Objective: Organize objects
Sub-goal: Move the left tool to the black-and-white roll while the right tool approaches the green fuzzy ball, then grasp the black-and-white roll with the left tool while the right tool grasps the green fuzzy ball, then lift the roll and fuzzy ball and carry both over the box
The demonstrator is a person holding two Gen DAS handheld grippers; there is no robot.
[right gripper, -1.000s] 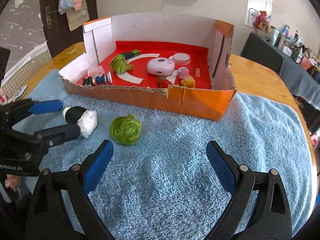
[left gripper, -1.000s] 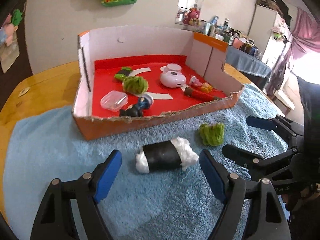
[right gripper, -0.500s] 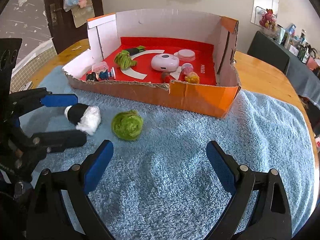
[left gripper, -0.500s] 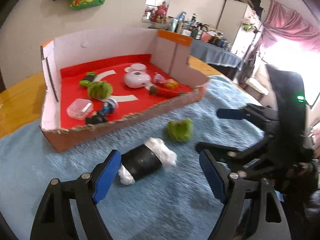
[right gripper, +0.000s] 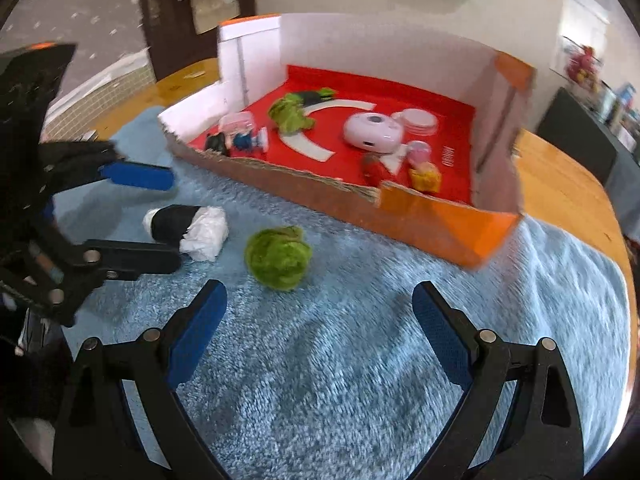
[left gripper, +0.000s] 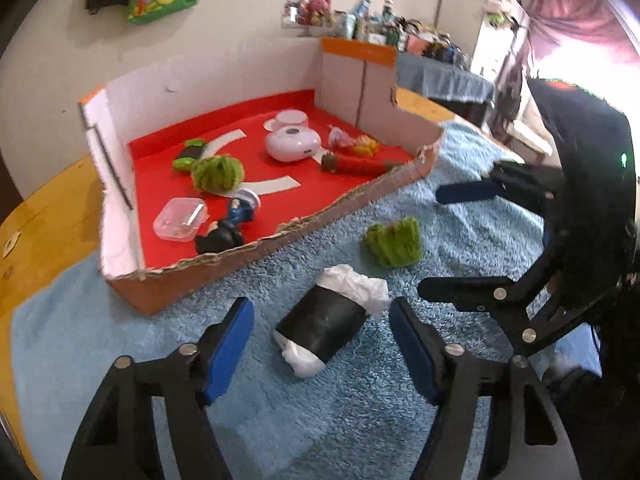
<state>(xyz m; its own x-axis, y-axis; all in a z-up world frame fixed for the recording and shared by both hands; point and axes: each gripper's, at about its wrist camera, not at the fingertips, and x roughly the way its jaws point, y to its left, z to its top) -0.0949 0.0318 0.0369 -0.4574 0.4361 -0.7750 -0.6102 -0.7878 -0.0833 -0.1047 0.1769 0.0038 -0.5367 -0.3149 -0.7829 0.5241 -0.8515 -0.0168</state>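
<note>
My left hand-held gripper spread wide around the black-and-white roll; right hand-held gripper gapes, released, near the green ball.

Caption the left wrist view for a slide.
Open left gripper straddles the black-and-white roll on blue towel, cardboard box behind.

Roll: black, white-ended, lying tilted, lower centre on towel.
Green ball: fuzzy, right of centre.
</note>
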